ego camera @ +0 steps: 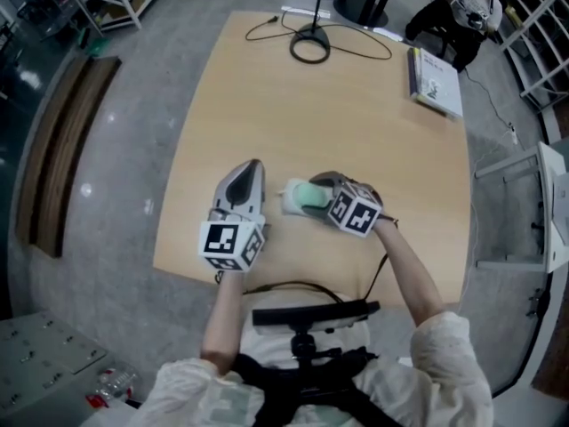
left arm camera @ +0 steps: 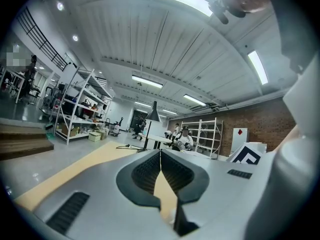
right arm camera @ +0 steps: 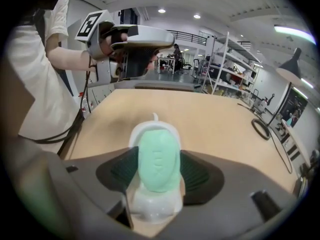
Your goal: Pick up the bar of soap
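R gripper [right arm camera: 159, 170] jaws clamp green soap [right arm camera: 158, 151] mid-frame, on white dish [right arm camera: 152, 209]; lift straight, leave dish down. L gripper [left arm camera: 161, 155] clenched, empty.

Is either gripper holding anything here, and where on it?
The right gripper grips the green soap bar by its two long sides, mid-length; the bar lies in its white dish. The left gripper is shut, empty.

The left grey plastic gripper [ego camera: 252, 172] points far, jaws pressed together on nothing. The right grey plastic gripper [ego camera: 309, 194], just beside it, points left, jaws closed against both sides of the pale green bar of soap [right arm camera: 158, 161].
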{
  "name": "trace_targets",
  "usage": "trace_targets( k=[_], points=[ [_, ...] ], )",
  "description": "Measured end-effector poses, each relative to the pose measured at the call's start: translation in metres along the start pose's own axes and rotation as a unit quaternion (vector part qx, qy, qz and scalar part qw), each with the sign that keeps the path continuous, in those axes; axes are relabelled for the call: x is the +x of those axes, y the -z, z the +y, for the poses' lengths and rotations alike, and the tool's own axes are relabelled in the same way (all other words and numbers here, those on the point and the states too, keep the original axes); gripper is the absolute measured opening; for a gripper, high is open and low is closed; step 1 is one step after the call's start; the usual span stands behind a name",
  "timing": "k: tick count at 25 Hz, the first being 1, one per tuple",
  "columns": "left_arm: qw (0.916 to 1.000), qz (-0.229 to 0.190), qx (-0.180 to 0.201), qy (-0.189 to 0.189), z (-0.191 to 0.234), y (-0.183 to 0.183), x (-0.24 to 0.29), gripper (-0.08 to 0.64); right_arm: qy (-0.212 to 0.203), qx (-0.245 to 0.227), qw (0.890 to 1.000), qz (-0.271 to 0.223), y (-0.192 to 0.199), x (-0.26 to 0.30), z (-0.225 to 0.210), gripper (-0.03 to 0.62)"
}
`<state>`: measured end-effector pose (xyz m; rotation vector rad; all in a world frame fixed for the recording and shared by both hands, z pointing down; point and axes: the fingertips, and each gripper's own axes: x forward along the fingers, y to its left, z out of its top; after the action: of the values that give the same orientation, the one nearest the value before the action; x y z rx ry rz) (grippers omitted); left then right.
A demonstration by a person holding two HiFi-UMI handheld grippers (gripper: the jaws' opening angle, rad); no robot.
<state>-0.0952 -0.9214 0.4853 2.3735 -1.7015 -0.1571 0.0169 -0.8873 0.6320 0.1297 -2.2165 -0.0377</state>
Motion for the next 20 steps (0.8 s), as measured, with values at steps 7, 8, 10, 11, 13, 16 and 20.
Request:
trace_targets(
  k=[7, 8, 10, 11, 13, 16, 20],
  points=[
    [0.9996, -0.024, -0.002, -0.015, 0.004, -0.018, -0.026, 0.012, 0.060, 0.048, 0.996, -0.042, -0.014, -0.020, -0.007, 0.261],
    [0.9994, -0.029, -0.002, -0.016, 0.004, -0.021, -0.030, 0.013, 0.074, 0.057, 0.994, -0.056, -0.020, -0.027, -0.009, 0.261],
    [0.9991, -0.039, -0.001, -0.016, 0.004, -0.029, -0.035, 0.013, 0.104, 0.077, 0.988, -0.088, -0.033, -0.045, -0.015, 0.260],
    [0.9990, -0.043, 0.000, -0.015, 0.003, -0.032, -0.037, 0.012, 0.119, 0.089, 0.983, -0.106, -0.040, -0.056, -0.019, 0.261],
    [0.9987, -0.049, -0.001, -0.012, -0.002, -0.038, -0.042, 0.012, 0.149, 0.123, 0.971, -0.143, -0.052, -0.079, -0.021, 0.260],
    [0.9982, -0.059, -0.001, 0.001, -0.012, -0.045, -0.051, 0.012, 0.212, 0.188, 0.939, -0.194, -0.059, -0.115, -0.022, 0.261],
    [0.9970, -0.075, -0.007, 0.019, -0.025, -0.053, -0.066, 0.012, 0.316, 0.313, 0.858, -0.257, -0.051, -0.169, -0.019, 0.258]
  ],
)
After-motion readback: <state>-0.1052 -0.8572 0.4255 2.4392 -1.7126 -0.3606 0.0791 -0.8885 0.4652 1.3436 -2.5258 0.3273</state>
